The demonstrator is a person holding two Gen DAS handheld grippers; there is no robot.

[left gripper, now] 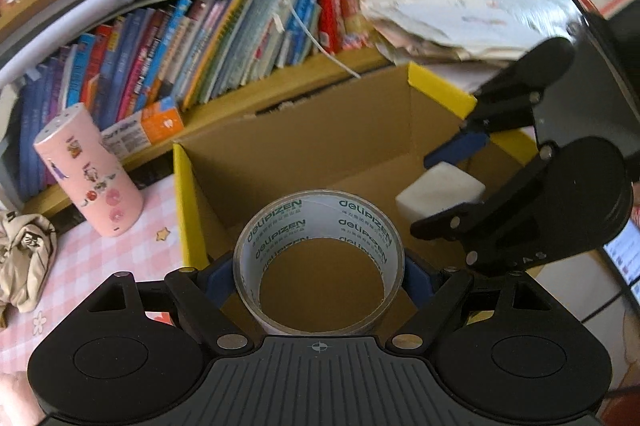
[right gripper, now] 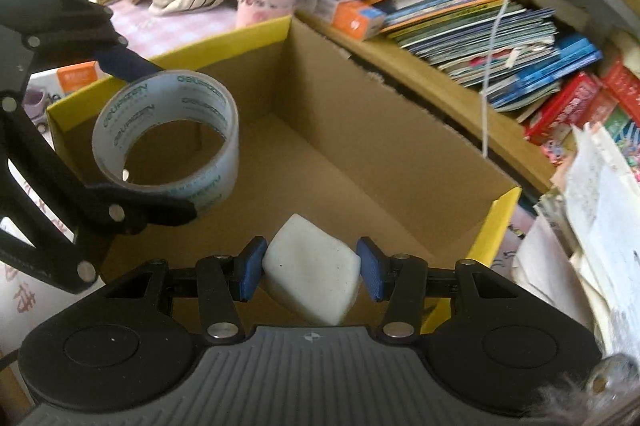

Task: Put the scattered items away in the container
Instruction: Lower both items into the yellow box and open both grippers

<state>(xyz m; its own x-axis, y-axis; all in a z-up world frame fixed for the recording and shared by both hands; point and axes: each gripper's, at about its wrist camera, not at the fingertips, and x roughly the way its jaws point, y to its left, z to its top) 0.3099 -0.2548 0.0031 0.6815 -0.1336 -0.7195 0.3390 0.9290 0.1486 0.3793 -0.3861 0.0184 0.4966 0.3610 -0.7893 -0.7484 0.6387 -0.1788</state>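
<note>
**Cardboard box with both loads held over it**

We hold a tape roll [left gripper: 318,262] in the left tool [left gripper: 318,280], spread wide across its rim, and a white block [right gripper: 312,276] pinched in the narrow right tool [right gripper: 311,272]. Both hang above the empty box [right gripper: 384,161]. Risk: the tools sit close and may collide on release; the roll could land on edge and wheel about. The tape reads "deli".
</note>
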